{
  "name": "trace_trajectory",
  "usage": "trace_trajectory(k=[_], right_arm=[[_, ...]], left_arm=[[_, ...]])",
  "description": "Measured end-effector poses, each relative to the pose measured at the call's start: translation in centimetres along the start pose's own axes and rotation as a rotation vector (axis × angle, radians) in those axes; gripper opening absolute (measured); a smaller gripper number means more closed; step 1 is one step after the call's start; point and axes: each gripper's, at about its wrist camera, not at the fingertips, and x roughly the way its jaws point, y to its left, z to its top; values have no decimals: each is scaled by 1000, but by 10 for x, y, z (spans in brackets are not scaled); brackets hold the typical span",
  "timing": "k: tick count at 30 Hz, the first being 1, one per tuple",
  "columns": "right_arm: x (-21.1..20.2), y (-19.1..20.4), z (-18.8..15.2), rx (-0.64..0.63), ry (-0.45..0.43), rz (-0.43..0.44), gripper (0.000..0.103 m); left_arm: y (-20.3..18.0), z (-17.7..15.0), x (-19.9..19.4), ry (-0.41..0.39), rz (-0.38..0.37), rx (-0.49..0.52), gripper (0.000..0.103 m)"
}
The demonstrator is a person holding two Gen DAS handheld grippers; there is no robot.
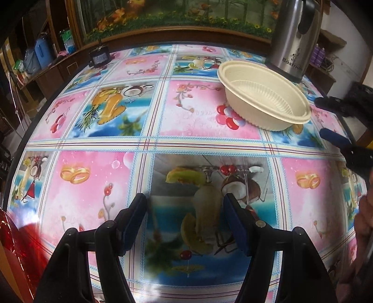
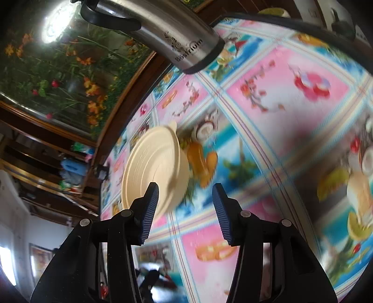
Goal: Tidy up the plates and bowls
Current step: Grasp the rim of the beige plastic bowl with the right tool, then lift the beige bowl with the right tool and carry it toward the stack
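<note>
So the bowl (image 1: 263, 98) is a cream plastic one, actually looks like two nested together since there's a double rim, with ribbed walls inside. It sits upright on the table (image 1: 93, 181) toward the far right, just beside a steel kettle (image 1: 293, 35) that stands right behind it. From the right wrist view the bowl (image 2: 156, 167) shows up tilted and blurry, so you mostly see concentric rings; can't tell more than that.

Left gripper (image 1: 185, 205) hangs over bare tablecloth, jaws apart with nothing between them. Right gripper (image 2: 185, 193) also has its jaws apart and empty; its left finger overlaps the bowl in the picture, but I can't tell if it touches.

Other stuff: the loud fruit-and-cherry tablecloth, a small black box (image 1: 99, 57) at the far edge of the table, a flower mural (image 1: 177, 16) behind, cluttered shelves (image 1: 39, 63) off left. Nothing sits between the grippers and the bowl.
</note>
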Motion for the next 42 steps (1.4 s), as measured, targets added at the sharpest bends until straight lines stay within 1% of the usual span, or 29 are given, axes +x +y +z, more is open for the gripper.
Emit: trace_trajectory(k=[2,6,12,13,14,17,18,19,20,21,22,23,25,30,33,38,42], right_arm=[[8,8,4,-11,14,-40,48],[26,17,4,-9,46,-49,48],[48,25,-3,-27,66,-132,48],[48,27,-3,-34,51,-132,48],[49,30,-4,-50,39,-152,48],[51,34,-5,-79,35,-188,48],[51,34,-5,-82,34,-195,44],[51,34,-5,-86,34,-210,34],[51,33,-5,-85,39,-215,30],[52,31,-5,-76,48,-206,24],[52,29,-4,-65,52,-197,21],[50,26,-4,-51,52,-187,20],[49,24,-3,-49,54,-179,15],[46,22,-3,-66,64,-179,11],[45,16,-4,-51,76,-169,11],[37,11,-9,-64,84,-176,11],[29,5,-15,-60,96,-165,11]], left_arm=[[1,0,0,3,-1,-3,69],[1,0,-2,1,-8,-6,69],[-2,-1,-5,-3,-17,7,69],[-2,-2,-6,-3,-19,7,69],[-3,-2,-6,-5,-22,8,69],[-5,-2,-8,-8,-25,16,69],[-5,-3,-7,-7,-23,17,69],[-6,-3,-6,-4,-23,17,69],[-6,-3,-6,-3,-23,17,69],[-5,-3,-6,-3,-20,17,69],[-5,-3,-6,-4,-18,16,69],[-4,-2,-6,-5,-16,14,69],[-4,-2,-6,-6,-18,10,69],[-5,-2,-8,-7,-26,17,69],[-5,-2,-9,-8,-31,15,69],[-4,-2,-10,-8,-38,8,69],[-3,-2,-12,-7,-48,7,69]])
